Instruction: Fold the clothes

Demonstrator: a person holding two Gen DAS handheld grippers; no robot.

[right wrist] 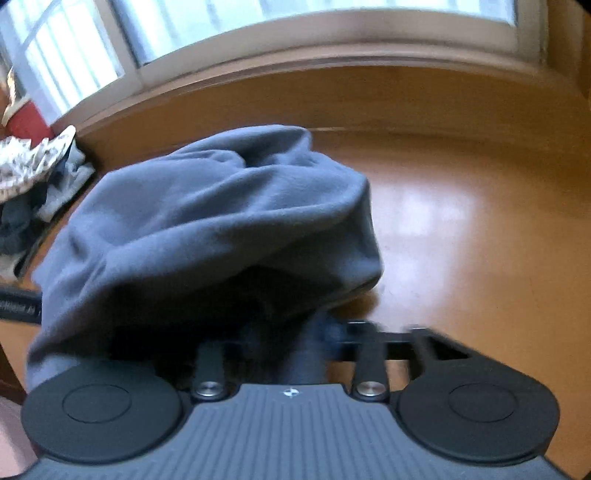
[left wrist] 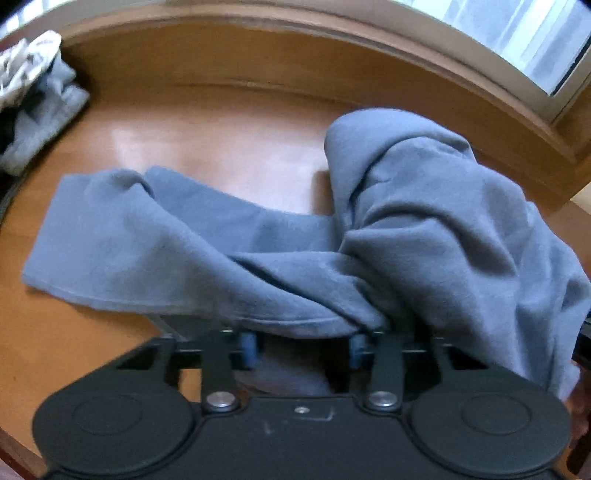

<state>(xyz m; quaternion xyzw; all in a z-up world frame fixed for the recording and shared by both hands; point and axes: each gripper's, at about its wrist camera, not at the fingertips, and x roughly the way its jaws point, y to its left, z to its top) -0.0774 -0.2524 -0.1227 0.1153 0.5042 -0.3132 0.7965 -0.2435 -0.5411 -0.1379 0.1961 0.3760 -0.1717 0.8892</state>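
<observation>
Two grippers are buried in the same grey-blue garment (left wrist: 424, 229). The left gripper (left wrist: 304, 341) has cloth bunched over its fingertips; the fabric hides the pads, so whether they pinch it cannot be told from the left wrist view, though the jaws look drawn close together. The right gripper (right wrist: 291, 332) is likewise covered: a fold of the garment (right wrist: 207, 221) drapes over its left finger and down between the jaws, which stand nearly together, seemingly nipped on that fold, though blur keeps this uncertain.

Outward from the left gripper, one long limb of the garment stretches flat to the left across the orange-brown wooden tabletop (left wrist: 207, 133), while the rest rises in a crumpled hump at right. In the right wrist view that hump fills the centre and blocks the table behind it.

Further off, at the far left edge, lies a pile of other clothes (left wrist: 40, 110), pale grey with a white patterned piece on top. A raised wooden rim (left wrist: 332, 62) bounds the table, and behind it is a window (right wrist: 258, 22).
</observation>
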